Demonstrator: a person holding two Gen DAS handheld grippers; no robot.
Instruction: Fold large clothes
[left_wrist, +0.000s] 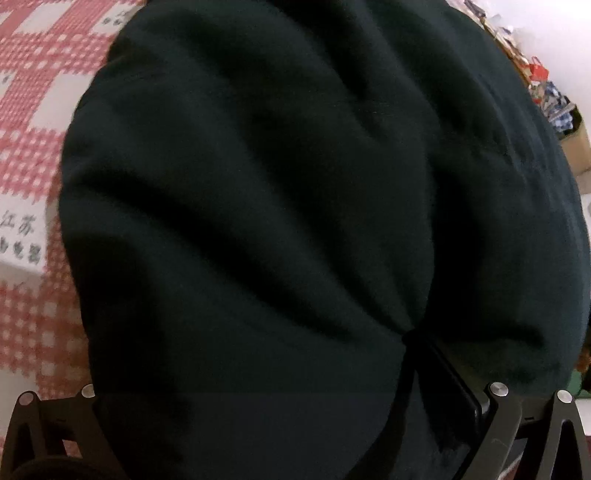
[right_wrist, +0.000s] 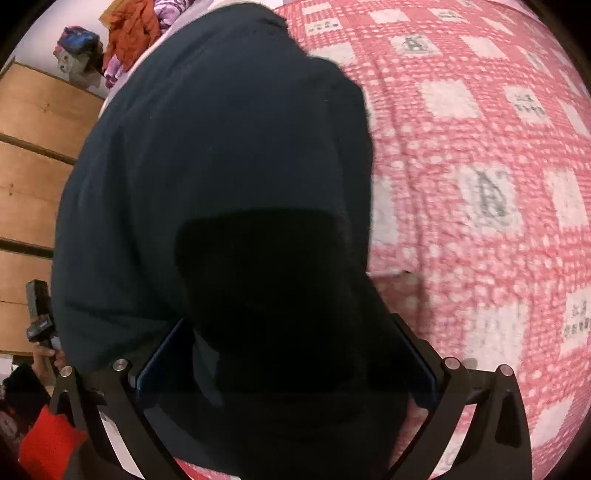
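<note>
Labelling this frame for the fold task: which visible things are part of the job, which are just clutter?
In the job:
dark garment
left gripper, pinching the garment
right gripper, fabric between its fingers
red checked cover, the work surface

Lying about:
orange clothing
wooden furniture
cardboard box

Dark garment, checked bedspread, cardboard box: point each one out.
Dark garment (left_wrist: 295, 206), left wrist view, its wrinkled middle.
Checked bedspread (right_wrist: 480, 155), right wrist view, bare patterned part.
Cardboard box (left_wrist: 578, 146), left wrist view, its side wall.
</note>
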